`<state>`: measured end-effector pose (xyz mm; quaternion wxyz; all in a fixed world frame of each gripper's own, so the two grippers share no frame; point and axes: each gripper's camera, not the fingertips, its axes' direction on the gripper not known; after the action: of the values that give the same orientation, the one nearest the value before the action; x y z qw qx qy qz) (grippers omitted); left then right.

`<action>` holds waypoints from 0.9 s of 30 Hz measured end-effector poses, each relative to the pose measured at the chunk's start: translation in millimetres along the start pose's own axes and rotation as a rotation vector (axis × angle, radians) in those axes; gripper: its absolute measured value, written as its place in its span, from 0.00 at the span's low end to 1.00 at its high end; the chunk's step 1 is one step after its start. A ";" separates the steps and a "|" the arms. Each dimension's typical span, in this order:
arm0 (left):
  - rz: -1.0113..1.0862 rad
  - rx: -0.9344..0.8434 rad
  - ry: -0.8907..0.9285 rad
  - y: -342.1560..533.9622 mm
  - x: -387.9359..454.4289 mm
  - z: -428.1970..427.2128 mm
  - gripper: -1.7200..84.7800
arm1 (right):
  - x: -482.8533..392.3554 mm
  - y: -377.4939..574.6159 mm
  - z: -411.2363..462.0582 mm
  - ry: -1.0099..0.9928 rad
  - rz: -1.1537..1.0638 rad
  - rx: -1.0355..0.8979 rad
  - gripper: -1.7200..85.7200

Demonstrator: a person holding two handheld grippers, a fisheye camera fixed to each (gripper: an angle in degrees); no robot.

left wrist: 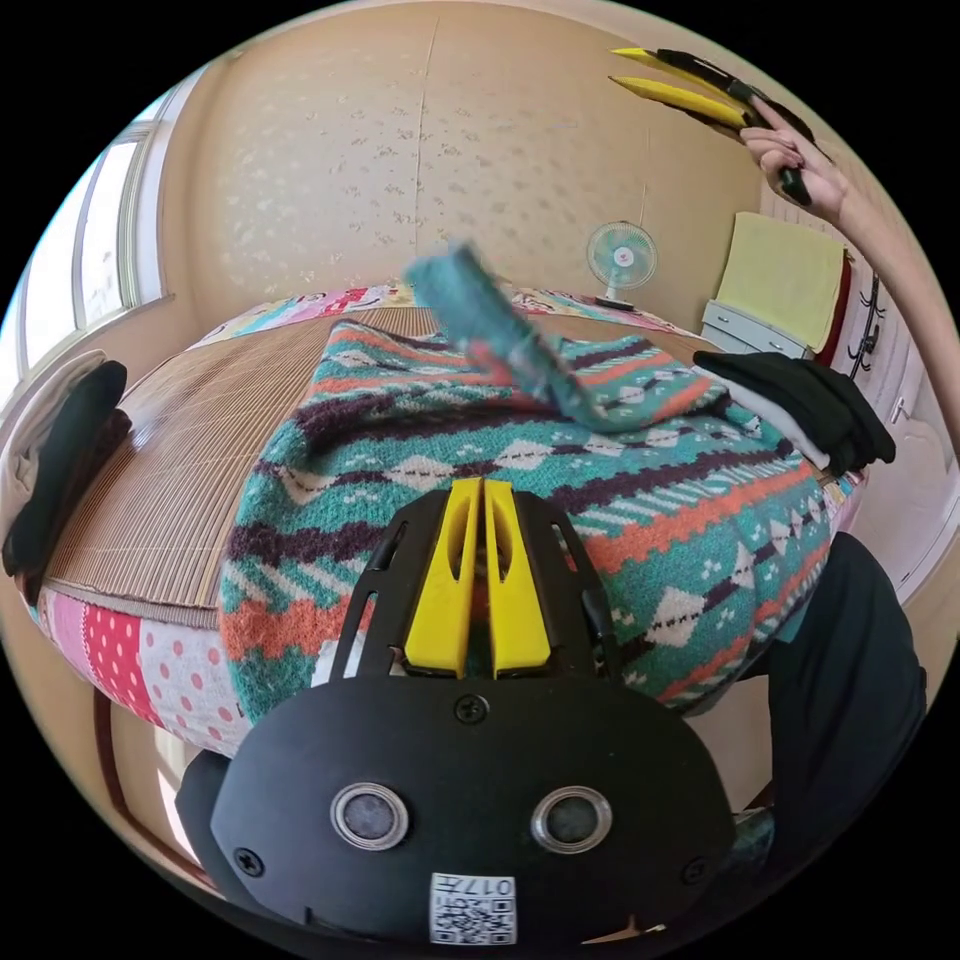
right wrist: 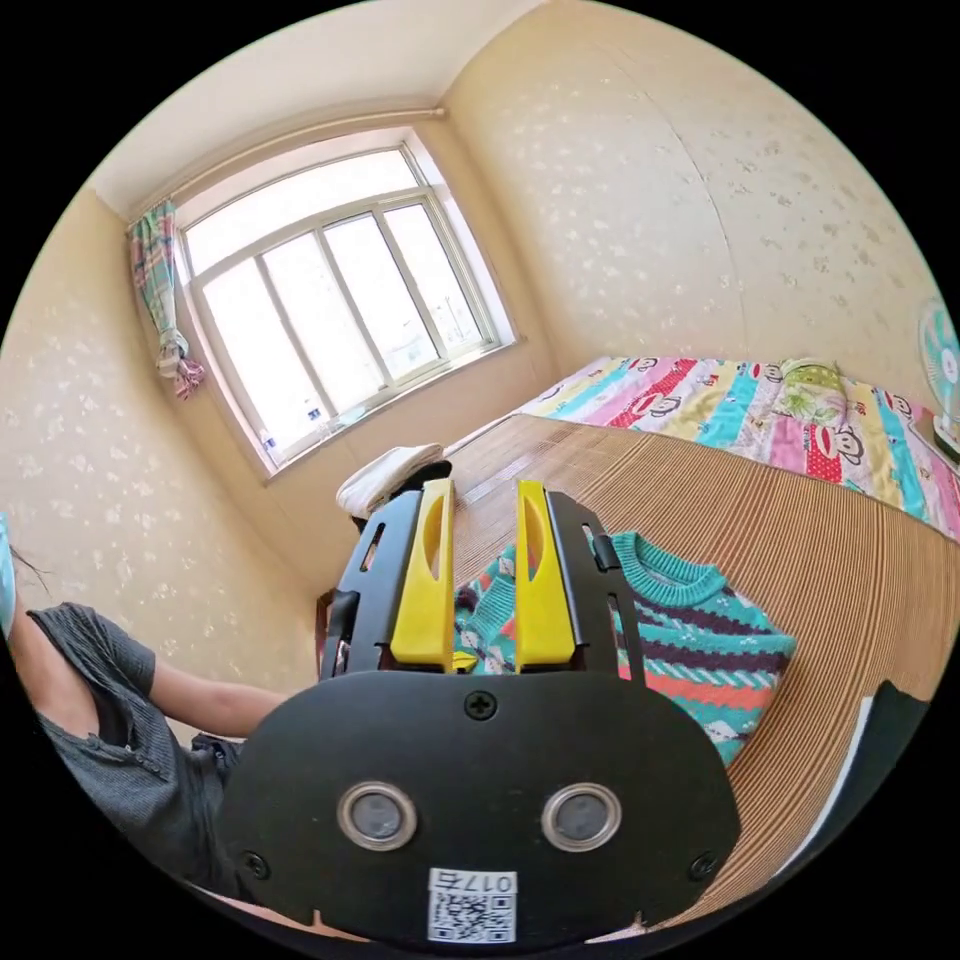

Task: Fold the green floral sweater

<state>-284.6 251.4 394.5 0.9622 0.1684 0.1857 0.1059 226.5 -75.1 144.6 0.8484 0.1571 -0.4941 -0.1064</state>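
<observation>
**Sleeve in the air, sweater on the mat**

Left gripper view: left gripper [left wrist: 483, 575] pressed together, empty over the sweater [left wrist: 560, 500] at centre; its sleeve [left wrist: 500, 335] flies at twelve o'clock.

Right gripper view: right gripper [right wrist: 482, 575] spread; sweater at four o'clock. Lay the sleeve flat across the body.

A bed [left wrist: 130, 640] topped with a woven mat [left wrist: 190, 450], the patterned sweater [left wrist: 690, 520] spread just beyond the jaws, dark folded clothes [left wrist: 810, 400] beside it to their right.

Left gripper [left wrist: 478, 490] jaws together; right gripper [right wrist: 480, 490] raised, jaws apart.
</observation>
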 end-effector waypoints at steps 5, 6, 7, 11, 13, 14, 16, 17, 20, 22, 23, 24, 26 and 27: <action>-0.010 0.012 0.026 3.3 -3.9 -2.0 0.01 | 17.3 88.0 118.1 0.168 0.050 -0.385 0.18; -0.009 0.015 0.028 3.8 -4.0 -2.5 0.01 | 13.4 96.0 130.5 0.179 0.030 -0.411 0.18; -0.009 0.017 0.028 3.9 -3.9 -2.7 0.01 | 4.5 109.3 154.6 0.193 -0.009 -0.455 0.18; -0.012 0.017 0.035 2.2 -4.3 -4.1 0.01 | -8.6 137.6 240.0 0.169 -0.046 -0.623 0.17; -0.018 0.017 0.046 0.8 -5.6 -4.7 0.01 | -16.6 138.6 251.5 0.308 -0.078 -0.599 0.14; -0.021 0.017 0.053 -0.2 -6.4 -5.1 0.01 | -21.5 133.6 257.3 0.314 -0.089 -0.624 0.11; -0.025 0.019 0.064 -1.7 -7.5 -5.6 0.01 | -25.5 115.8 246.4 0.300 -0.046 -0.557 0.08; -0.026 0.019 0.073 -3.0 -8.1 -5.6 0.01 | -24.7 99.9 226.2 0.276 0.009 -0.441 0.07; -0.036 0.019 0.109 -6.7 -11.8 -4.8 0.01 | -3.5 77.3 165.4 0.203 0.299 -0.056 0.06; -0.041 0.021 0.125 -8.9 -13.2 -4.2 0.01 | 6.0 82.6 152.8 0.133 0.412 0.106 0.06; -0.043 0.019 0.129 -11.3 -13.1 -4.0 0.01 | 5.3 87.8 159.5 0.127 0.426 0.142 0.06; -0.042 0.018 0.128 -13.8 -11.9 -4.1 0.01 | 4.2 91.2 166.3 0.135 0.439 0.142 0.06; -0.040 0.018 0.125 -17.7 -9.8 -4.3 0.01 | 0.2 108.3 210.5 0.193 0.448 0.073 0.06; -0.040 0.018 0.123 -20.4 -8.4 -4.4 0.01 | 0.7 112.9 225.4 0.206 0.438 0.032 0.07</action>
<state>-291.1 231.6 385.9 0.9494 0.1666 0.2486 0.0953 33.2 -6.9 291.3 0.8945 0.0697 -0.4290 0.1045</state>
